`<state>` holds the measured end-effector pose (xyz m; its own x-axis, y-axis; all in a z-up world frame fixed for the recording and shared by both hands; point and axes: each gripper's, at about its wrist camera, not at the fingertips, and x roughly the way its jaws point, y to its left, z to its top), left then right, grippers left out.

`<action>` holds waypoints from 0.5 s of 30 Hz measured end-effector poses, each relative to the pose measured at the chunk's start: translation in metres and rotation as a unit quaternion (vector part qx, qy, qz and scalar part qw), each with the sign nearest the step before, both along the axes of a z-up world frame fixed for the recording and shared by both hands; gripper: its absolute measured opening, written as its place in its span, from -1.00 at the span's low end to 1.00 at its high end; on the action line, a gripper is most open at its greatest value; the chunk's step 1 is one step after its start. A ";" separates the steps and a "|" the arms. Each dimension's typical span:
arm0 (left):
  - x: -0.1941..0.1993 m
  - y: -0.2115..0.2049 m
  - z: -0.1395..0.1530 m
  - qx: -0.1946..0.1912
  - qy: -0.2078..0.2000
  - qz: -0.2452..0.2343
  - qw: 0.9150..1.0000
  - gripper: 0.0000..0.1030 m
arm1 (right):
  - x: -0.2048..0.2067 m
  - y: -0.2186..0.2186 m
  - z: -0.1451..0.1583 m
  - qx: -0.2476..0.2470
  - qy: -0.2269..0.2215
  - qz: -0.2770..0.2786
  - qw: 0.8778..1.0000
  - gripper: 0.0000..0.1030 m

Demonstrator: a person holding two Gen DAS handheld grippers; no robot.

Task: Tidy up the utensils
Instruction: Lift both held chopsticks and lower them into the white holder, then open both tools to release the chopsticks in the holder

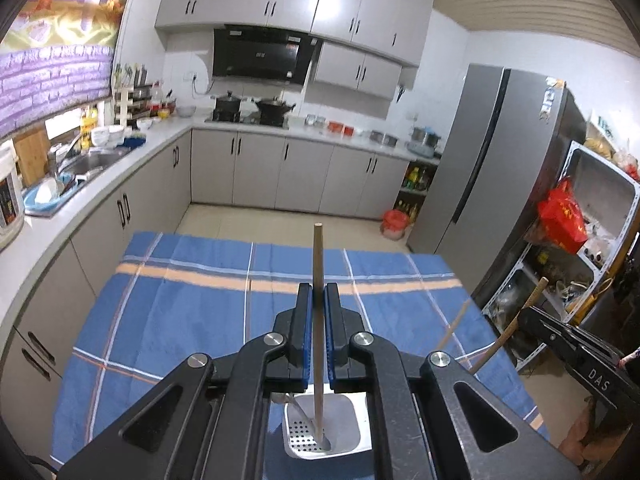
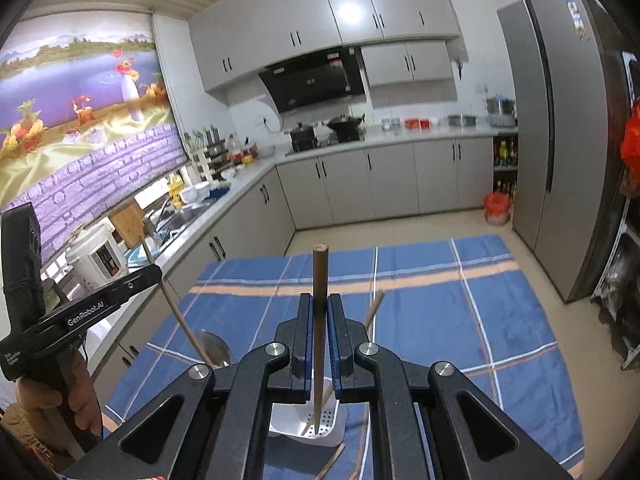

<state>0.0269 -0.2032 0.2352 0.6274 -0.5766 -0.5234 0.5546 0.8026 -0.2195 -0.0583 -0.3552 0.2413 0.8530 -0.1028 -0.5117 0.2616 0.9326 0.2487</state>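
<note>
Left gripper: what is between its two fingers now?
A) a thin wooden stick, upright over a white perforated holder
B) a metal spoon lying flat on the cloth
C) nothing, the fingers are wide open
A: the left gripper is closed on a thin wooden stick whose lower end reaches into the white perforated holder.

A blue plaid cloth [image 1: 200,288] covers the surface. Behind stand grey cabinets [image 1: 256,176], a black range hood [image 1: 260,54], a steel fridge [image 1: 480,160] and what looks like a rice cooker [image 2: 100,258].
</note>
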 end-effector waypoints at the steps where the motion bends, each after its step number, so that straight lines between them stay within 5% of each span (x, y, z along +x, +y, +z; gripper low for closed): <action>1: 0.003 -0.002 -0.005 0.002 0.008 0.000 1.000 -0.90 | 0.001 -0.003 -0.006 0.005 0.005 0.002 1.000 -0.86; 10: 0.007 0.003 -0.025 0.006 0.042 0.008 0.999 -0.89 | 0.009 -0.016 -0.041 0.042 0.038 -0.006 0.998 -0.81; 15: 0.000 0.011 -0.019 -0.004 0.042 0.012 0.999 -0.70 | 0.002 -0.020 -0.042 0.046 0.041 -0.018 0.998 -0.38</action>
